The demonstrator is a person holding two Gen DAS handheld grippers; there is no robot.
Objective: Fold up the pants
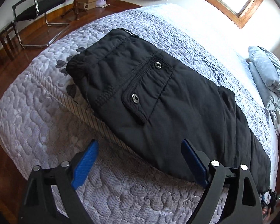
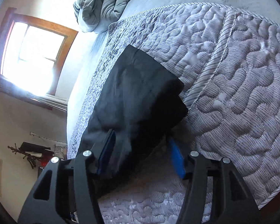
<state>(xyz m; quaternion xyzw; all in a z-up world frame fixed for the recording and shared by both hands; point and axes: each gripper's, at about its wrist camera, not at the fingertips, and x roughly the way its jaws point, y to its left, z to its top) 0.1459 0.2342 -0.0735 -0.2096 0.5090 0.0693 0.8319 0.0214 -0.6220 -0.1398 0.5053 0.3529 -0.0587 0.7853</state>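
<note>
Black pants (image 1: 158, 100) lie flat on the quilted bed, waistband at the far left, a snap-button pocket flap facing up, the legs running to the right. My left gripper (image 1: 140, 160) is open, hovering at the near edge of the pants; its right finger (image 1: 194, 166) overlaps the cloth edge. In the right wrist view the leg end of the pants (image 2: 138, 97) lies between the open blue fingers of my right gripper (image 2: 141, 155). The fingers are spread around the cloth and are not closed on it.
The grey quilted bedspread (image 1: 46, 115) drops over the bed's near edge. Grey pillows and a duvet (image 1: 268, 78) lie at the head. A chair (image 1: 41, 9) and boxes stand on the wooden floor beyond. A bright window (image 2: 33, 56) is behind the bed.
</note>
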